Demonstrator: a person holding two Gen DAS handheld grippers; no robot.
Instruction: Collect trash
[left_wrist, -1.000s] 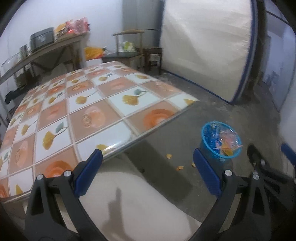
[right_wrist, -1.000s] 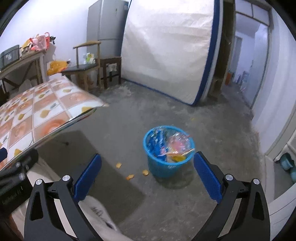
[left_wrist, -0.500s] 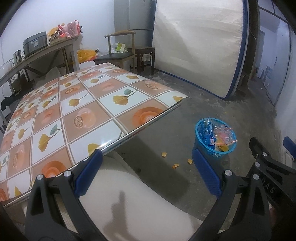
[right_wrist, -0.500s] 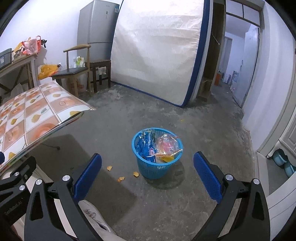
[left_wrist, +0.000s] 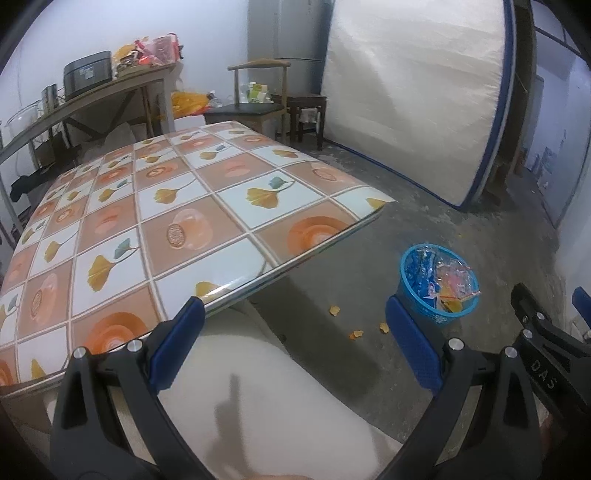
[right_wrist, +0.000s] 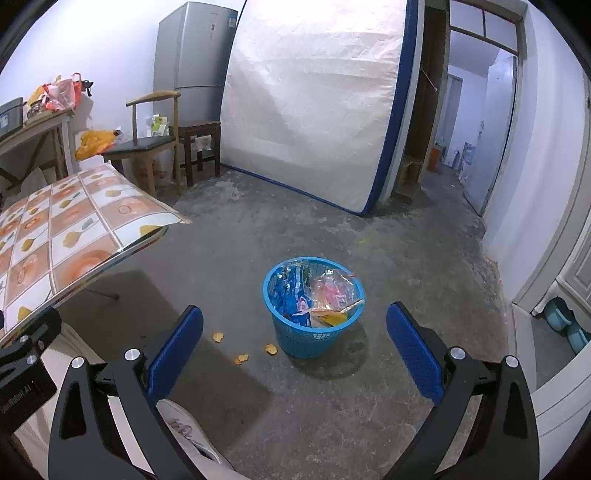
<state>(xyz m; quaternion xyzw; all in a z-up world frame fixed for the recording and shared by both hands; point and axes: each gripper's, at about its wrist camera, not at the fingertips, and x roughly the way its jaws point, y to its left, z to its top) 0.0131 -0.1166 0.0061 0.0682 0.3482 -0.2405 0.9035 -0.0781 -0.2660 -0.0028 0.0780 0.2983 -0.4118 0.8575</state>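
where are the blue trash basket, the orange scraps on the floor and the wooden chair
blue trash basket (right_wrist: 312, 338): right wrist view, on its front mesh wall.
orange scraps (right_wrist: 218, 336): right wrist view, on the leftmost scrap on the floor.
wooden chair (right_wrist: 142, 147): right wrist view, on its dark seat.

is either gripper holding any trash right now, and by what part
Nothing is held. The left gripper and the right gripper both have their jaws wide apart and bare; the wrappers sit in the blue basket.

A white mattress with blue edging (right_wrist: 314, 107) leans on the wall beside a grey fridge (right_wrist: 192, 62), behind a wooden armchair (right_wrist: 147, 144).
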